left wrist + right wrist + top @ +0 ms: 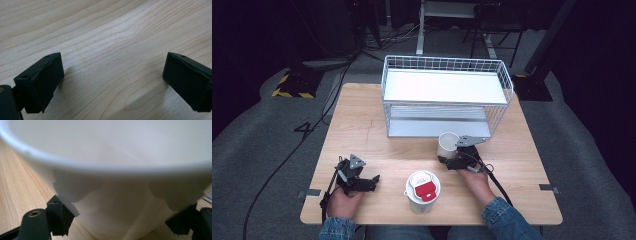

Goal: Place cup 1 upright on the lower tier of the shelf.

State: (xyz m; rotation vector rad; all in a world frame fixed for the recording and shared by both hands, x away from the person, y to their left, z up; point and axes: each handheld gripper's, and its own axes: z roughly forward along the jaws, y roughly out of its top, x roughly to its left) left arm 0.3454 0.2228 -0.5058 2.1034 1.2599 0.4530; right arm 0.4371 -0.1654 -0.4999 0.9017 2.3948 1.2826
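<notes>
A white open cup [447,144] stands upright on the wooden table [362,135], just in front of the wire rack. My right gripper [451,153] reaches it from the near right and is shut on its lower wall. In the right gripper view the cup [110,170] looms very close, with a black pad [60,213] pressed against each side. My left gripper [373,183] rests low over bare wood at the front left. Its jaws stand wide apart in the left gripper view [112,82], with nothing between them.
A white cup with a red and white lid [423,190] stands near the front edge, between my hands. A white two-level wire rack [447,95] occupies the back middle of the table. Bare wood lies to the left of the rack.
</notes>
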